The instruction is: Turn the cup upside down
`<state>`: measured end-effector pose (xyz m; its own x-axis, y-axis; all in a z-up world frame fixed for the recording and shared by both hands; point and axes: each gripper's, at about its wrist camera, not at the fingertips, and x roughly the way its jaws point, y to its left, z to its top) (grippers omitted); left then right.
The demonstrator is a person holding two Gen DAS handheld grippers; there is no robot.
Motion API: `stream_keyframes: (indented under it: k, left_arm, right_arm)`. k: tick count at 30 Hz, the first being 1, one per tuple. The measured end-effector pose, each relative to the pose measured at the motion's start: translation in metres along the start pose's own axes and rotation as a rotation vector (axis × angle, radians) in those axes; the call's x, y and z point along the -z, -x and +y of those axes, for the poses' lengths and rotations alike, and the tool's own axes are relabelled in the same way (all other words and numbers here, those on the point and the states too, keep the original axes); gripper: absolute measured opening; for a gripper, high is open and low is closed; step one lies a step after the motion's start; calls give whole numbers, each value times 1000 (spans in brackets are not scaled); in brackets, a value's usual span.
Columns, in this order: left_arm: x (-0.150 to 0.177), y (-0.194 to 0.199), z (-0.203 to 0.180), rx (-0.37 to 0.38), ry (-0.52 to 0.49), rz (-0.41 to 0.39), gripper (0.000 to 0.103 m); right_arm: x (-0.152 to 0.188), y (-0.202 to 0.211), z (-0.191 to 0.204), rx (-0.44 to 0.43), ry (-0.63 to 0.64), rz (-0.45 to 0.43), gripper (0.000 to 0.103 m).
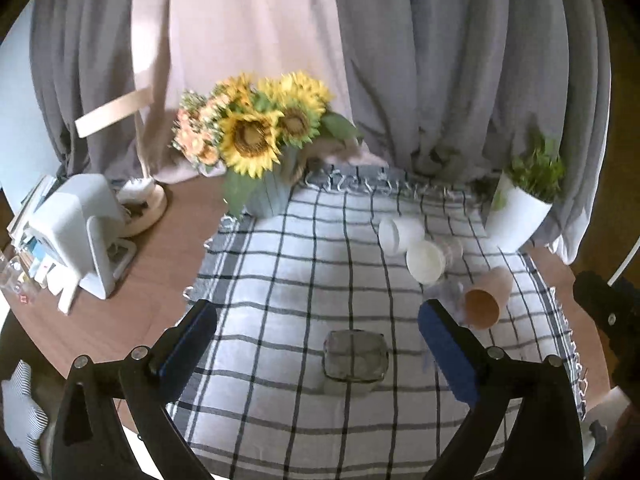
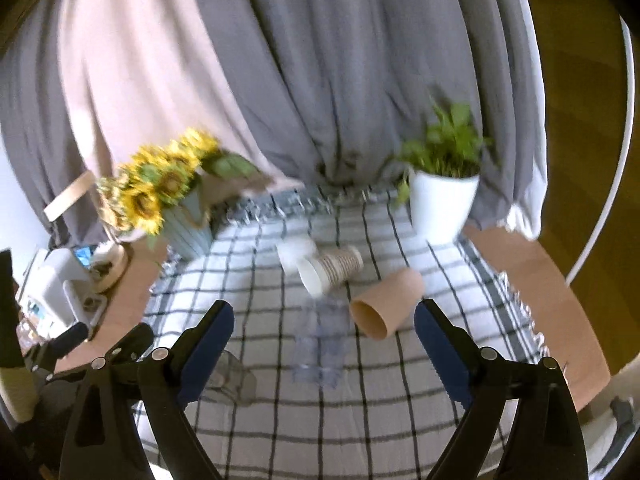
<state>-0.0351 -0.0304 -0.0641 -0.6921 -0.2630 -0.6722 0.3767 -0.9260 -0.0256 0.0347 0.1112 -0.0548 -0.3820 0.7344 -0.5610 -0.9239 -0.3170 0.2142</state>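
Note:
A clear glass cup (image 1: 355, 358) stands on the checked cloth (image 1: 280, 280) between my open left gripper's (image 1: 318, 328) fingers; it also shows in the right wrist view (image 2: 232, 380). Several cups lie on their sides further back: a brown paper cup (image 1: 486, 298) (image 2: 386, 304), a ribbed paper cup (image 1: 428, 260) (image 2: 332, 270), a white cup (image 1: 400, 234) (image 2: 294, 250) and a clear plastic cup (image 2: 320, 344). My right gripper (image 2: 324, 332) is open and empty, above the clear plastic cup, with the brown cup near its right finger.
A sunflower vase (image 1: 268, 196) stands at the cloth's back left, a white plant pot (image 1: 516, 216) (image 2: 440, 204) at the back right. A white appliance (image 1: 76, 232) and a lamp base (image 1: 144, 204) sit on the wooden table to the left. Curtains hang behind.

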Motion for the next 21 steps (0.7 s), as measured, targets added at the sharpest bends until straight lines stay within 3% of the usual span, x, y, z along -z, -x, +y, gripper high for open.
stream_keyframes:
  k: [4, 21]
  left_arm:
    - [-2, 9, 6, -7, -14, -34, 103]
    - [-5, 28, 12, 12, -41, -100, 103]
  right_arm:
    - [2, 13, 12, 10, 20, -50, 93]
    - [6, 25, 17, 40, -28, -77, 93]
